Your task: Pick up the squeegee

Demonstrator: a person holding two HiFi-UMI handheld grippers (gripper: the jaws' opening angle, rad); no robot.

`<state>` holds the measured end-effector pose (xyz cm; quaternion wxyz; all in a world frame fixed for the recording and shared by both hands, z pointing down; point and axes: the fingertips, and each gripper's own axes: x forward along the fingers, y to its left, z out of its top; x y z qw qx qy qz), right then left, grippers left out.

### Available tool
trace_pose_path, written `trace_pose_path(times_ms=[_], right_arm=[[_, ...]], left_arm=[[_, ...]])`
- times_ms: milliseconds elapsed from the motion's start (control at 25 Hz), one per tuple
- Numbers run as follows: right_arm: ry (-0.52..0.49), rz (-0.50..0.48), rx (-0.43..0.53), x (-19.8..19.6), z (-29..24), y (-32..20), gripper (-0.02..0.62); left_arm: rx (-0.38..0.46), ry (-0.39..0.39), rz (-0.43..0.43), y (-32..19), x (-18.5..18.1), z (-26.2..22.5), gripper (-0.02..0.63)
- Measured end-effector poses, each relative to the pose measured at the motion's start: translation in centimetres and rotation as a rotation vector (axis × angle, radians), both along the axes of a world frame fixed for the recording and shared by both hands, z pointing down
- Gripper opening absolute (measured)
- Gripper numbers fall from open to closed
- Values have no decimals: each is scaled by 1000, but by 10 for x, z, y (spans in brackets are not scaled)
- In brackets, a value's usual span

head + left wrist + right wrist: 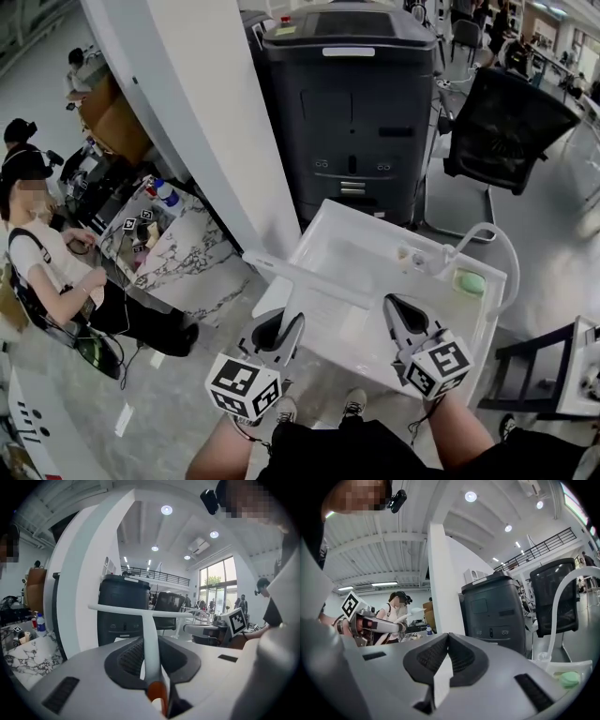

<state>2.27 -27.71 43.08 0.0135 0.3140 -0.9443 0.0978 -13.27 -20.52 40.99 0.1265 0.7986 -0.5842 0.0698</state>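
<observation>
The squeegee [309,279] has a long white blade on a white handle with an orange end. My left gripper [289,326] is shut on the handle and holds the squeegee up over the white sink basin [375,246], blade pointing away from me. In the left gripper view the handle [150,644] runs between the jaws and the blade [136,610] crosses above them. My right gripper [398,309] hovers over the basin's right half, apart from the squeegee. Its jaws meet at the tips [447,639] with nothing between them.
A green sponge [469,281] lies by the white curved faucet hose [492,234] at the basin's right. Behind stand a big black bin [352,103], a black office chair [511,122] and a white pillar [197,112]. A marble table [183,255] and a seated person [47,258] are at the left.
</observation>
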Motion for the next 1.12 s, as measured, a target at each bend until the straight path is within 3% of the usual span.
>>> trace_pose_path(times_ms=[280, 600, 880, 1120], right_arm=[[-6, 48, -7, -33, -7, 45, 17], [9, 220, 2, -59, -10, 121, 17], [22, 375, 14, -52, -16, 192, 17], [46, 451, 36, -29, -30, 247, 17]], left_arm=[[12, 4, 62, 38, -27, -9, 86], [18, 6, 200, 93, -70, -3, 86], [27, 28, 295, 134, -80, -2, 86], [25, 50, 343, 169, -64, -3, 86]])
